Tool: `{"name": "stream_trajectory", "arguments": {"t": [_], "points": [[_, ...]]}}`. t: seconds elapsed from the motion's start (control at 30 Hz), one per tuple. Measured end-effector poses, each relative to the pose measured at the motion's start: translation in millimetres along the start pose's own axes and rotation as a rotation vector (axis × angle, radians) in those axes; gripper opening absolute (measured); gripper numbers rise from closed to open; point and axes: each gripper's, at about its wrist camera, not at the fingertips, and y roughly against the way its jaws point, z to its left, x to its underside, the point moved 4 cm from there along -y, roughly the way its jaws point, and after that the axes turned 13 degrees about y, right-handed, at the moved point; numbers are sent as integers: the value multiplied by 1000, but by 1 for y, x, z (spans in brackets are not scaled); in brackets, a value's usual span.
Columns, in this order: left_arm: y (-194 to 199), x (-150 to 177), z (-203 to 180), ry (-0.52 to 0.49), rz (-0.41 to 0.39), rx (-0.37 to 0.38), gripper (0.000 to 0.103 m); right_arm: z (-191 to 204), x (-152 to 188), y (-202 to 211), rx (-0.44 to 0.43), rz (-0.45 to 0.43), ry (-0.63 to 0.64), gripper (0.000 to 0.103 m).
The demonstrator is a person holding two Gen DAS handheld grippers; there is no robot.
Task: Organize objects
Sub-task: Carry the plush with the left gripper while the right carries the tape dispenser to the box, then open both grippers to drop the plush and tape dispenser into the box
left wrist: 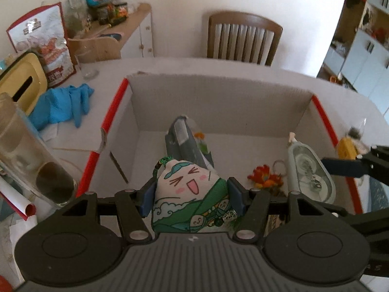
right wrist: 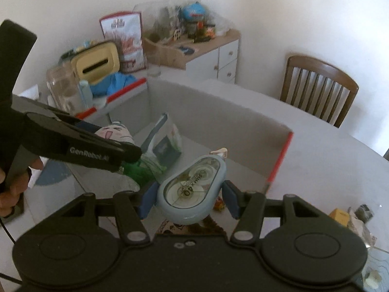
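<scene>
Left hand-held gripper [left wrist: 192, 194] clamps the pouch [left wrist: 189, 194]; right hand-held gripper [right wrist: 189, 198] clamps the tape roller [right wrist: 192, 192]. We hold both over the box [left wrist: 218, 97]. We should lower each into bare floor, clear of the packet [left wrist: 184, 141], then release.

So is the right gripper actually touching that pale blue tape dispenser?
Touching. In the right wrist view the right gripper has both blue pads against the sides of the tape dispenser, holding it above the box.
</scene>
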Motion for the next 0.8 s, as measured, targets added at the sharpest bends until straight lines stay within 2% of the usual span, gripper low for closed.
{"name": "stream_trajectory", "arguments": {"t": [0.2, 0.43, 0.8], "points": [[-15, 5, 2, -16, 65, -5, 61, 7, 0, -17, -28, 63, 38, 57], [-26, 9, 4, -20, 119, -3, 63, 8, 2, -27, -44, 94, 47, 58], [-24, 10, 4, -24, 116, 5, 69, 8, 2, -23, -58, 85, 44, 59]]}}
